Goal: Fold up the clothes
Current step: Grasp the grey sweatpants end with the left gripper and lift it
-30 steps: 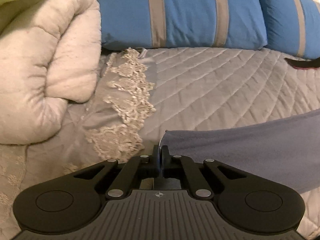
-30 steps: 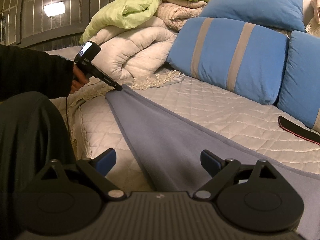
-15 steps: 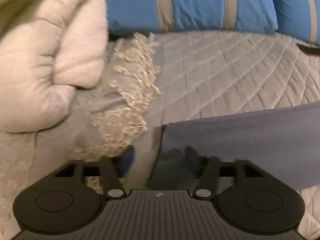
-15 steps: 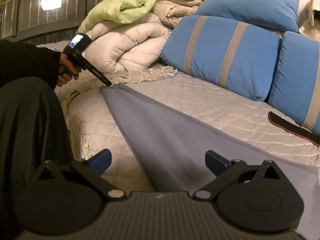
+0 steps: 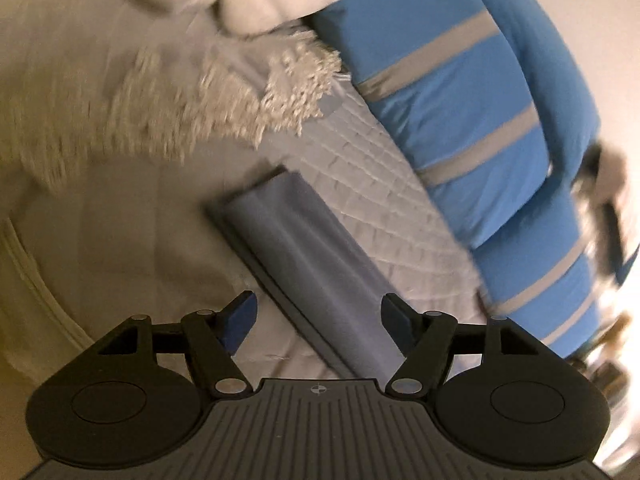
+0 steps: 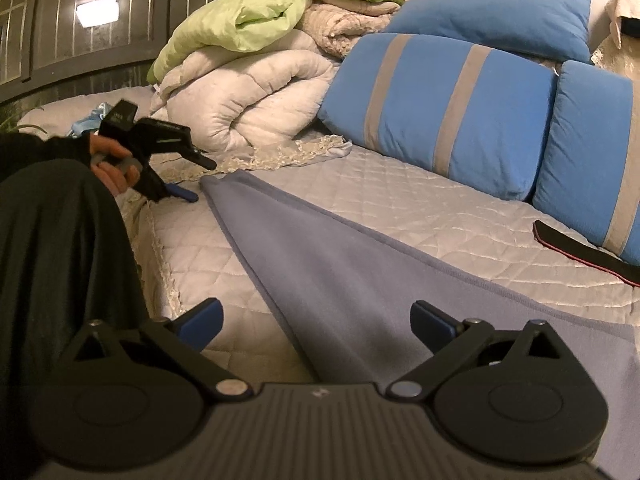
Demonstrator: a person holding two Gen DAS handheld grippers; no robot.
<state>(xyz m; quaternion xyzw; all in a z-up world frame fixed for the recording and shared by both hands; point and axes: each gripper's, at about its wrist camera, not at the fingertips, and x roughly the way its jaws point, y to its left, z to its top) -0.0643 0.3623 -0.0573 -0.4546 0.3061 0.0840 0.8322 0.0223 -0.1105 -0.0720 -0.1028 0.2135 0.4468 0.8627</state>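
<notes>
1. Left gripper [image 5: 316, 312] has let go: a second ago its jaws were pinched on the corner of the cloth [image 5: 304, 264]; now they stand wide apart with nothing between them.
2. It has also pulled up and swung round. From its blurred, tilted view I look down on the cloth's end lying flat on the bed [image 5: 120, 240], below the lace trim [image 5: 240, 92] and beside the striped pillow [image 5: 460, 92].
3. From the right view, the left gripper [image 6: 194, 178] hangs just off the cloth's far corner, clear of it, with my hand [image 6: 112, 160] on the handle.
4. Cloth [image 6: 344, 276] lies as a long grey-blue strip on the quilted cover, running from that far corner back under the right gripper [image 6: 316, 320]. It looks doubled lengthwise, with its edges lined up.
5. Right gripper is wide open too, as it was a second ago, holding nothing; the strip passes beneath its spread fingers [image 6: 200, 318].
6. Further right are the pillows [image 6: 448, 104] and a dark strap [image 6: 584, 252], well apart from the cloth. The rolled duvet [image 6: 248, 100] sits behind the far corner.
7. My reading: with the corner set down, the lengthwise fold is laid. Next I would likely take both ends and fold the strip across, watching that the layers do not slide apart.
</notes>
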